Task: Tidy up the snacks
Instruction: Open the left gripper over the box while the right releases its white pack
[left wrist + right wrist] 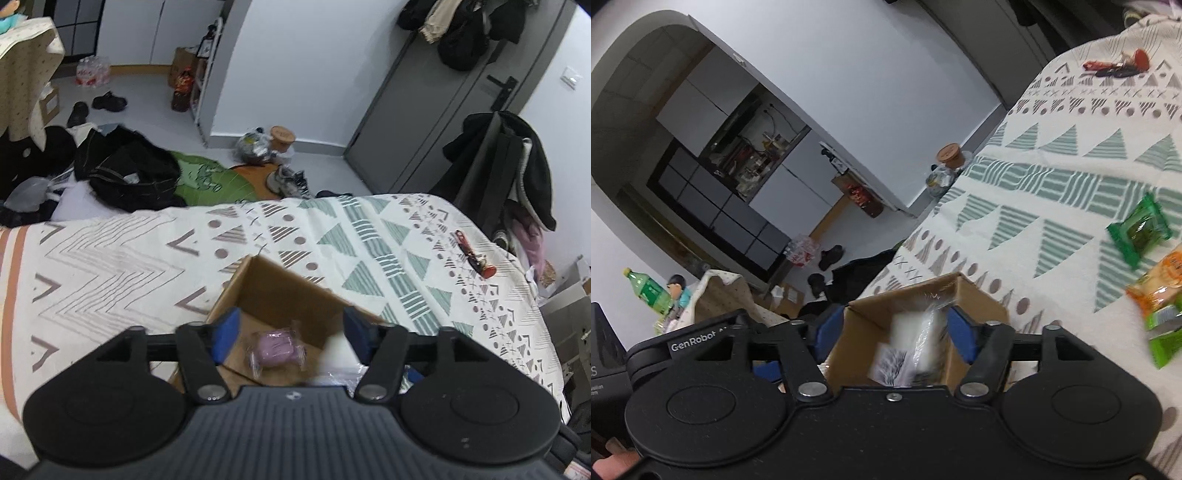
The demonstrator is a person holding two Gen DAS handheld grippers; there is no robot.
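a pink wrapped snack [277, 350] lies on the floor of an open cardboard box [284, 291], and the box stands on a patterned bedspread [110, 251], toward its near edge. the left gripper [290, 338] hangs over the box with its blue pads [226, 334] spread wide, nothing between them, the pink snack lying below the gap. in the right wrist view the right gripper [894, 332] is over the same box, its pads also apart, with a blurred clear-wrapped white snack [916, 336] between them; whether the pads touch it cannot be told, and the wrapper's lower end reaches down into the box. further out on the bedspread, toward its right edge in the right view, lie a green packet [1139, 230], an orange packet [1161, 284] and another green packet [1165, 338], the last two touching. well apart, near the far corner of the bedspread, lies a red and dark wrapped item [474, 254]. beyond the far edge, on the room floor, are dark clothes [125, 166], a pair of sneakers [290, 181] and a cork-lidded jar [282, 138].
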